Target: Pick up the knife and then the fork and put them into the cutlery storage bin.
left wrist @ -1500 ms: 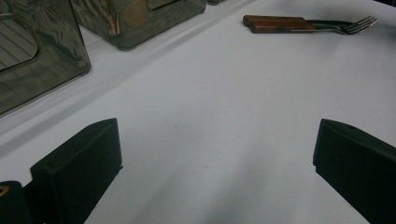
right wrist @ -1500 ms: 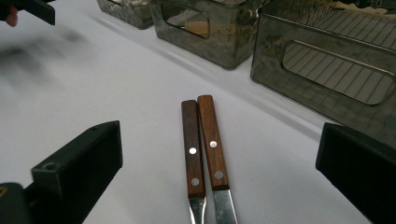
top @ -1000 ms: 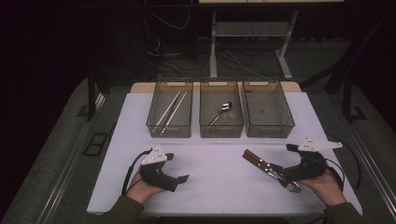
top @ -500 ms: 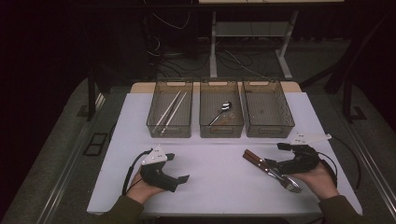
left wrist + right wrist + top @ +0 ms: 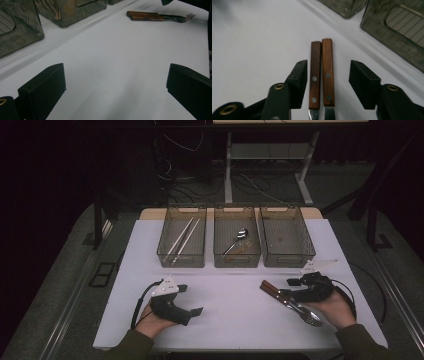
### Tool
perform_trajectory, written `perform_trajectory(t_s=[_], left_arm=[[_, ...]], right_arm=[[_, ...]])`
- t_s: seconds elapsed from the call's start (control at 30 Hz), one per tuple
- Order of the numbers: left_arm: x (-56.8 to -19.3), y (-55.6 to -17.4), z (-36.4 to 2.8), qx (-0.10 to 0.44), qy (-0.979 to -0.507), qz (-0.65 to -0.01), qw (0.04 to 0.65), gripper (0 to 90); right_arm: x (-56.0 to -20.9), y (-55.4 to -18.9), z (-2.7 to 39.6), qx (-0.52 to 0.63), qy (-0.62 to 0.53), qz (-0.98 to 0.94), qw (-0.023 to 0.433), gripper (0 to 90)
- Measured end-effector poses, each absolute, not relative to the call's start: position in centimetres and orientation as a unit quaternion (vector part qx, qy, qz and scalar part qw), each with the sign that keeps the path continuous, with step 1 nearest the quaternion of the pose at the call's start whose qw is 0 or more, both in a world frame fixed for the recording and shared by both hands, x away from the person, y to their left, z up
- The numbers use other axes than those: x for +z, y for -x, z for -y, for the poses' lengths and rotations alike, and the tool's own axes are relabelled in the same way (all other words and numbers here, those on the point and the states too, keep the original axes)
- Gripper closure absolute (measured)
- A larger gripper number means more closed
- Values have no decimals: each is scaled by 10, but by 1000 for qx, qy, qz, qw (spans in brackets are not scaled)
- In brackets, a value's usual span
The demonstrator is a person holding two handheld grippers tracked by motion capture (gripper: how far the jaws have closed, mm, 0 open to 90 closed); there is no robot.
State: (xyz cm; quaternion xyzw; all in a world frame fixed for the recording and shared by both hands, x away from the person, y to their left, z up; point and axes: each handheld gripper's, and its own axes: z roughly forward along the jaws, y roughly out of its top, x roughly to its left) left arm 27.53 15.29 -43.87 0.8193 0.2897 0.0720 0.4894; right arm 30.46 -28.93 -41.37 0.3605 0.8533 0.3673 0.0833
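White cloth covers the surface [image 5: 225, 315], and dark floor and cables lie beyond it at the top of the high view. At the lower right of that view our right claw [image 5: 291, 294] straddles two wooden-handled forks [image 5: 290, 301] that lie side by side, touching. In the right claw view the two handles [image 5: 322, 72] sit between the jaws, which have just been closing; the left jaw stands just beside the left handle and the right jaw has a clear gap, so nothing is pinched yet.

We judge the main risk to be taking both forks at once, or pinching one and knocking the other askew, since the handles lie tight together. An uneven squeeze could also roll one handle over the other and let it slip out.

Our left claw [image 5: 189, 300] rests at the lower left with its jaws spread wide over bare cloth, holding nothing.

Three clear bins stand in a row at the centre of the high view. The left bin [image 5: 165, 251] holds chopsticks [image 5: 183, 238], the middle bin [image 5: 220, 255] a spoon [image 5: 237, 240], and the right bin [image 5: 304, 251] looks empty.
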Motion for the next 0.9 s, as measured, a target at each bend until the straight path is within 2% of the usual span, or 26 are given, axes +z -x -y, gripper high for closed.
perform_trajectory(t_s=[0.17, 0.37, 0.9], left_arm=[[-439, -275, -153, 73, -818, -293, 490, 10], [-438, -275, -152, 77, -818, -292, 489, 18], [-439, -275, -151, 80, -818, -297, 486, 8]], right_arm=[[-419, -306, 288, 340, -357, -867, 77, 609], [-423, -306, 287, 314, -354, -878, 69, 674], [-429, -310, 284, 276, -345, -895, 57, 742]])
